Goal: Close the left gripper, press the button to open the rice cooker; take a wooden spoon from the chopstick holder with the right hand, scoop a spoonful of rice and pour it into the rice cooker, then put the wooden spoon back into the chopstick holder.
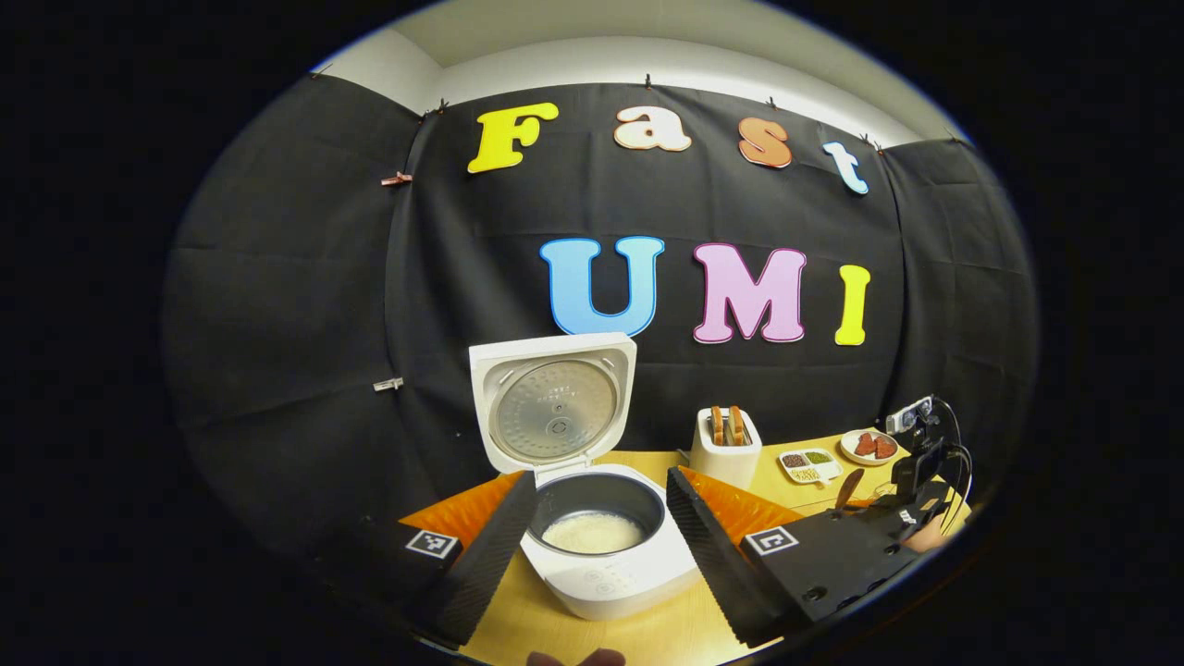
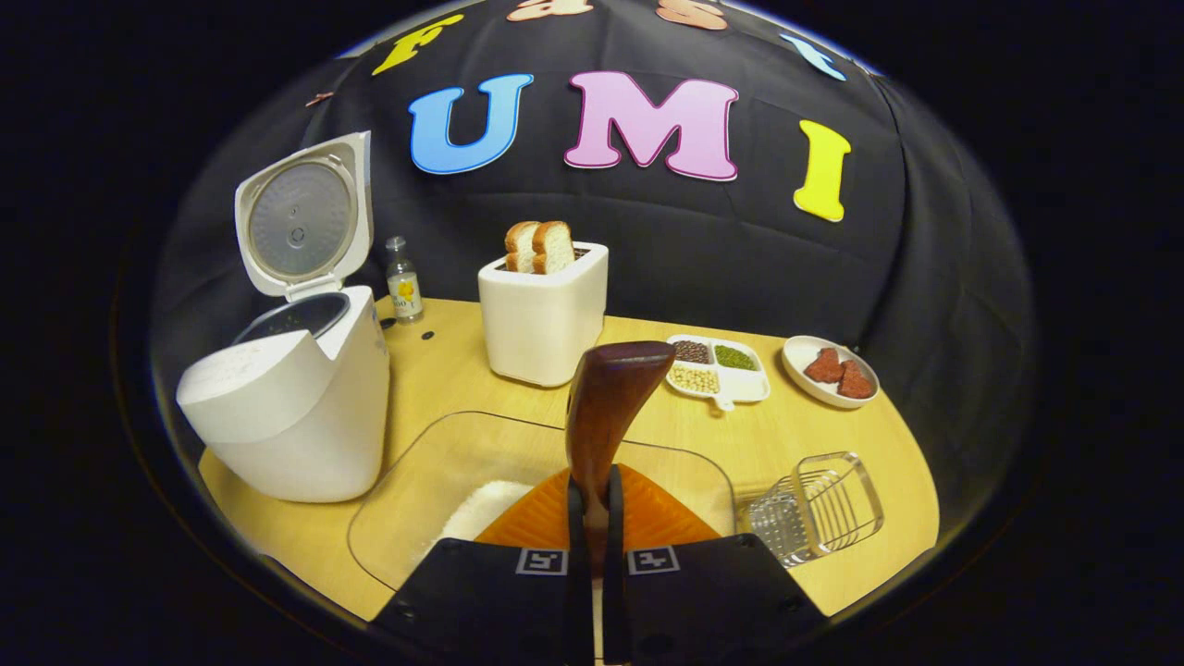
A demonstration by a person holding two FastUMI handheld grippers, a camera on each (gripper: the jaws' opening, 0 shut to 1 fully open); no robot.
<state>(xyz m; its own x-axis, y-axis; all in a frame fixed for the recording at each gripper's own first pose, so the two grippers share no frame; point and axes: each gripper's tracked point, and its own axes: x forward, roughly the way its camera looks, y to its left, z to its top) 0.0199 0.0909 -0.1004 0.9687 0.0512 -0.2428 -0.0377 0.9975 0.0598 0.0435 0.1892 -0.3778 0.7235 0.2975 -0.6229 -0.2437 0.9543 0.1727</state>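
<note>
Right hand-held gripper (image 2: 592, 518): clamped on wooden spoon (image 2: 610, 398) handle, frame centre; rigid, light, smooth, so grip low.
Left hand-held gripper (image 1: 601, 536): fingers spread, empty.
Rice cooker (image 1: 601, 546): lid up, lower centre; rice inside.

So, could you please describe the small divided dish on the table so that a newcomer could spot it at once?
Start at the white toaster with bread slices standing in it, at the back of the wooden table. Just right of it lies the small white divided dish. Unlike the round plate of red pieces beside it, it holds separate dark, green and pale grains.
</note>
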